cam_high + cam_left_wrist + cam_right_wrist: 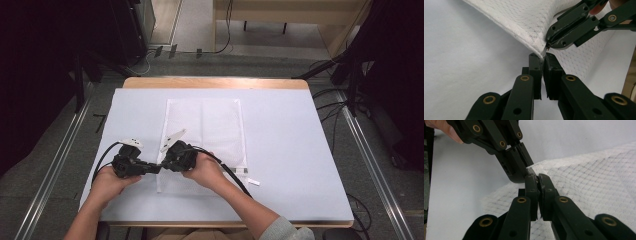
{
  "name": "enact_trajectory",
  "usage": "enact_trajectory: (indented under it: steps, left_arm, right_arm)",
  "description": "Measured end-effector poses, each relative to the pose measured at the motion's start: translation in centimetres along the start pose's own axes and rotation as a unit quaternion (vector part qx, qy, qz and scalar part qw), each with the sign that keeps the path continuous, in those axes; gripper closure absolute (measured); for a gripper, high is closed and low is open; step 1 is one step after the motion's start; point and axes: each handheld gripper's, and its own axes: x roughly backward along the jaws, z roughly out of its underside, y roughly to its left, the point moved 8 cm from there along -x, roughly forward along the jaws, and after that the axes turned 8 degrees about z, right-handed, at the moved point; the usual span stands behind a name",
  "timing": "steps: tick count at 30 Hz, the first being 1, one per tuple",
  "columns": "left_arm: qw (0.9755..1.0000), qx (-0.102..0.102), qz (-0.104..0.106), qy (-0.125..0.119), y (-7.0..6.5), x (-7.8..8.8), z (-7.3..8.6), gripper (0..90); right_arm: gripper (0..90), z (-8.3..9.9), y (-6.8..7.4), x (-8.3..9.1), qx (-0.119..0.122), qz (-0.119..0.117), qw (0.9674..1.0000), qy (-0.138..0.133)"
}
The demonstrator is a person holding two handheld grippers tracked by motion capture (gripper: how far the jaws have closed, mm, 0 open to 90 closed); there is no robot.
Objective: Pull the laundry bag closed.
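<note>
With the left gripper (541, 58) and right gripper (538, 180) both clenched side by side on the left edge of the flat white mesh laundry bag (210, 130) at mid-table, lift evenly so neither pinch slips.

Your wooden table (215, 82) carries a pale blue sheet (290, 145). On the sheet lie a white mesh bag (220, 125) and a small white tag (254, 181).
</note>
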Motion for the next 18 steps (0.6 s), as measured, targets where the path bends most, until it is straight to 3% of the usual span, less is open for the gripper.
enact_trajectory:
  steps: [18]
  left_arm:
    - [1.0, 0.003, -0.002, 0.006, -0.07, 0.32, -0.1, 88.6]
  right_arm:
    - [88.7, 0.46, -0.31, -0.2, 0.008, 0.007, 0.9999, -0.003]
